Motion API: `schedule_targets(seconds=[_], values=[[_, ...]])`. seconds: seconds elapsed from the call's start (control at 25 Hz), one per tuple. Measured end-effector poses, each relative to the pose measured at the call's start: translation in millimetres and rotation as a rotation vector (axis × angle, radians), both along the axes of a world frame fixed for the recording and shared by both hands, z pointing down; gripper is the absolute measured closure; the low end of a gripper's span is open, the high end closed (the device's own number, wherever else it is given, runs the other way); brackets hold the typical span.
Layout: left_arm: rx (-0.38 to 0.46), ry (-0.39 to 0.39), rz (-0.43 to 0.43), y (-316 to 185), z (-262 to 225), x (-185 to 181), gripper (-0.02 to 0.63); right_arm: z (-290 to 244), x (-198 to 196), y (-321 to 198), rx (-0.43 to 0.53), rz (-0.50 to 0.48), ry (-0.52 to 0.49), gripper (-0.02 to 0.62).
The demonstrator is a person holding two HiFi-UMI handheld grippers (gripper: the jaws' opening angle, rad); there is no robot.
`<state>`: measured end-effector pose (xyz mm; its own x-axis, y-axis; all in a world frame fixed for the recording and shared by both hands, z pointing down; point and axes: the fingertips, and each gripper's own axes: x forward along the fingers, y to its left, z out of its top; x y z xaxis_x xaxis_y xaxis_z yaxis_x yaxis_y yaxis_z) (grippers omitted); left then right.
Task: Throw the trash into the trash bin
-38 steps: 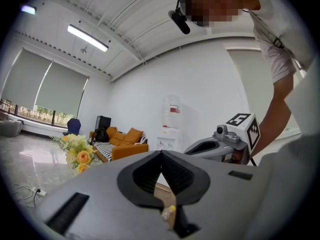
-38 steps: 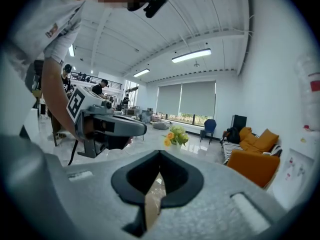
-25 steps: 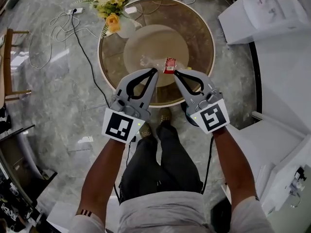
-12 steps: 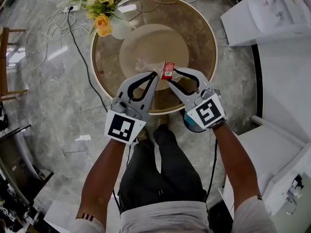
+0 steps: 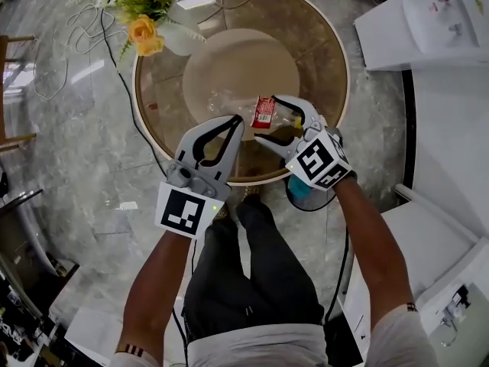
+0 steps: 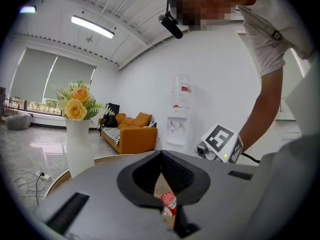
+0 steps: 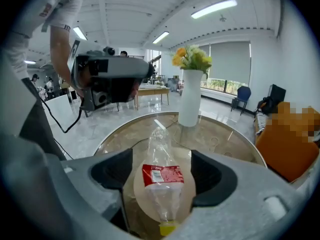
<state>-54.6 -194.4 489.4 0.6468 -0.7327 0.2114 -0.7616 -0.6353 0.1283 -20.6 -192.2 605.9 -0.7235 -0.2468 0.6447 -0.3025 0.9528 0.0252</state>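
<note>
A crushed clear plastic bottle with a red label and yellow cap (image 5: 263,112) lies on its side on the round glass-topped bench (image 5: 336,67), over the tan disc of the base that shows through the glass. The right gripper (image 5: 267,119) reaches down over the near part of the bench with its fingers spread wide to either side of the bottle. Its jaws have just been opening, and the bottle is between them but not pinched. In the right gripper view the bottle (image 7: 162,184) rests on the bench (image 7: 225,144) with its cap toward the camera and bare glass showing on both sides, so that gripper (image 7: 161,154) has hold of nothing. The left gripper (image 5: 240,121) is just beside it, its fingers brought together so that the tips meet, with nothing clamped. In the left gripper view (image 6: 161,154) only the red label of the bottle (image 6: 168,202) shows through the gap behind the closed tips. A white vase of yellow flowers (image 5: 179,40) stands at the far left edge of the bench, well apart from the bottle, and appears upright in both gripper views (image 7: 190,101) (image 6: 80,144). A white water dispenser (image 5: 428,14) stands on the floor off to the right of the bench.
</note>
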Motion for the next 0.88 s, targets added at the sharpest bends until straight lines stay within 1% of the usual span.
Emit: schedule_targets(seconds=[0.12,0.24,0.32,0.44,0.56,0.68,0.88], values=[[-0.008,-0.023,0.011,-1.7,7.9,-0.8,0.606,28.6,4.5,-2.8,-0.055,-0.011,0.062,0.21],[-0.022,-0.021,0.004,-6.3,14.7,-2.7,0.606,49.9,6.4,-3.3,-0.106,-0.034,0.114,0.176],[-0.028,-0.017,-0.005,-9.0,16.9,-4.0,0.606,60.0,5.9,-2.7,-0.135,-0.057,0.141,0.167],[-0.029,-0.009,-0.015,-11.9,17.9,-4.3,0.606,73.7,4.8,-1.3,-0.171,-0.09,0.183,0.166],[-0.032,-0.013,-0.01,-12.2,20.4,-3.6,0.606,84.6,4.8,-1.6,-0.177,-0.105,0.217,0.166],[-0.039,-0.01,-0.012,-12.2,22.5,-6.2,0.606,90.0,3.6,-3.9,-0.182,-0.094,0.218,0.17],[-0.047,-0.015,-0.022,-10.3,27.0,-13.2,0.606,93.7,0.2,-3.4,-0.188,-0.073,0.203,0.198]])
